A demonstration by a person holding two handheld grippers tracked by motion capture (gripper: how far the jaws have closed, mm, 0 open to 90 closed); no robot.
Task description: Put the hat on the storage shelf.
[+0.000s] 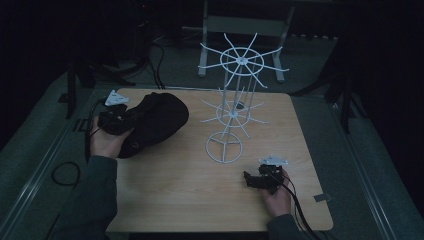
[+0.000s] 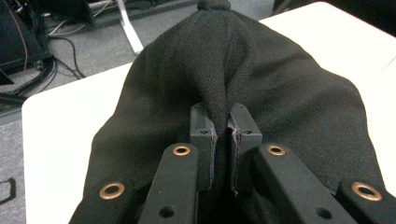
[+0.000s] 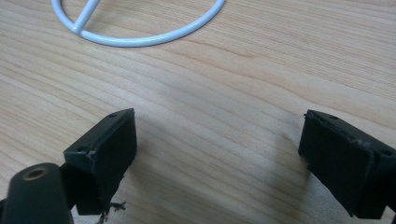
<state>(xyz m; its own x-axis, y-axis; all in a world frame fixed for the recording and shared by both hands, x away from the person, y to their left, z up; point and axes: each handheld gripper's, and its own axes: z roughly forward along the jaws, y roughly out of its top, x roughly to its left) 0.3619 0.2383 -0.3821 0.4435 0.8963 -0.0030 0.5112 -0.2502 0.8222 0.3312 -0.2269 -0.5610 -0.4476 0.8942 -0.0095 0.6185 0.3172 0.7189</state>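
A black fabric hat (image 1: pixel 155 122) lies on the left part of the wooden table (image 1: pixel 175 200). My left gripper (image 1: pixel 117 120) sits at its left edge, shut on a pinched-up fold of the cloth. In the left gripper view the fold of the hat (image 2: pixel 219 60) rises between the two pressed pads, with my left gripper (image 2: pixel 223 135) closed tight on it. My right gripper (image 1: pixel 252 181) rests low over the table near the front right, held in a hand. In the right gripper view my right gripper (image 3: pixel 217 154) is open, jaws wide apart over bare wood.
A white wire rack (image 1: pixel 235 90) with two tiers of radiating hooks stands mid-table on a ring base (image 3: pixel 140 32). Grey floor, cables (image 1: pixel 65 172) and a white frame leg (image 1: pixel 205 45) lie beyond the table's edges.
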